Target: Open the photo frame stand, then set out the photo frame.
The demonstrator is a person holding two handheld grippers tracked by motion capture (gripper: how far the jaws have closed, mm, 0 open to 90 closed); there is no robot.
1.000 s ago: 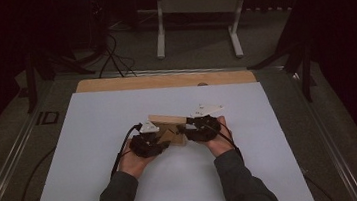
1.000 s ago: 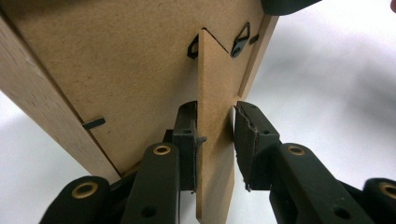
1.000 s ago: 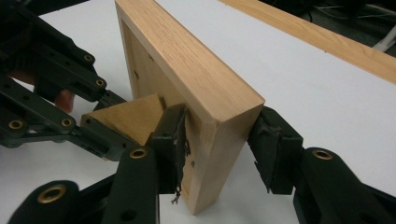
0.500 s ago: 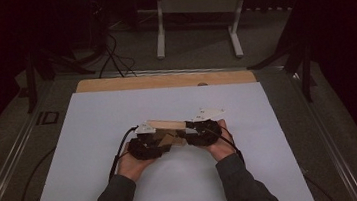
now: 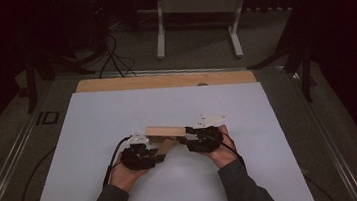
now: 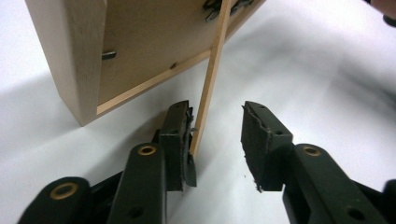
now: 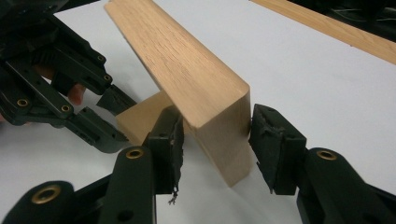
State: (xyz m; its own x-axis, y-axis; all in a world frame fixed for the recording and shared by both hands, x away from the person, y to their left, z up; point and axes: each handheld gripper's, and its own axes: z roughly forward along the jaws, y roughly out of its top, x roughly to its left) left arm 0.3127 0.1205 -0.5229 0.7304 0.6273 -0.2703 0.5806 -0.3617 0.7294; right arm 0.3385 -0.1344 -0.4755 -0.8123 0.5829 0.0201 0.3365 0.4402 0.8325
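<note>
wood frame (image 5: 165, 131) betw grippers, white sheet (image 5: 93, 124) round it free

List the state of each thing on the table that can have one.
Wooden frame: standing on edge, back towards the left gripper.
Stand leg: swung out from the frame's back.
Right gripper: shut on the frame's corner.
Left gripper: open, leg against one pad; jaws have just been opening.

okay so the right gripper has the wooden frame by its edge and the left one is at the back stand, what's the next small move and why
Probably close the left gripper on the thin stand. Its jaws have just been opening and stand apart, with the stand's tip against one pad and a gap to the other. The right gripper clamps the frame, steadying it on the white table.
</note>
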